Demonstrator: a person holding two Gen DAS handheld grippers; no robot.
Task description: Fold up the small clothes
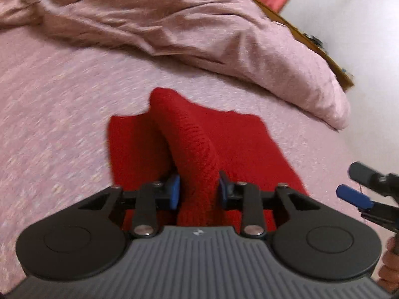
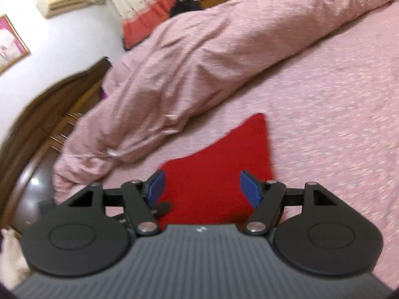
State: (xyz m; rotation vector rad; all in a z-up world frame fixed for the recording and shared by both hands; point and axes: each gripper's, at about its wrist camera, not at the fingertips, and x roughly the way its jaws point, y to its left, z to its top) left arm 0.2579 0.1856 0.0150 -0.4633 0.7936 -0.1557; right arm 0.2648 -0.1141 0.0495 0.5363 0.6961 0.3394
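Observation:
A small red knitted garment (image 1: 199, 144) lies on the pink bedsheet (image 1: 62, 99). My left gripper (image 1: 198, 189) is shut on a raised fold of the red garment, lifting it above the flat part. In the right wrist view the red garment (image 2: 219, 169) lies flat under my right gripper (image 2: 203, 186), which is open and holds nothing. The right gripper also shows at the right edge of the left wrist view (image 1: 361, 186).
A crumpled pink duvet (image 1: 187, 25) lies across the bed behind the garment and also shows in the right wrist view (image 2: 187, 69). A wooden bed frame (image 2: 37, 114) and a white wall (image 1: 361, 37) border the bed. The sheet (image 2: 336, 124) stretches to the right.

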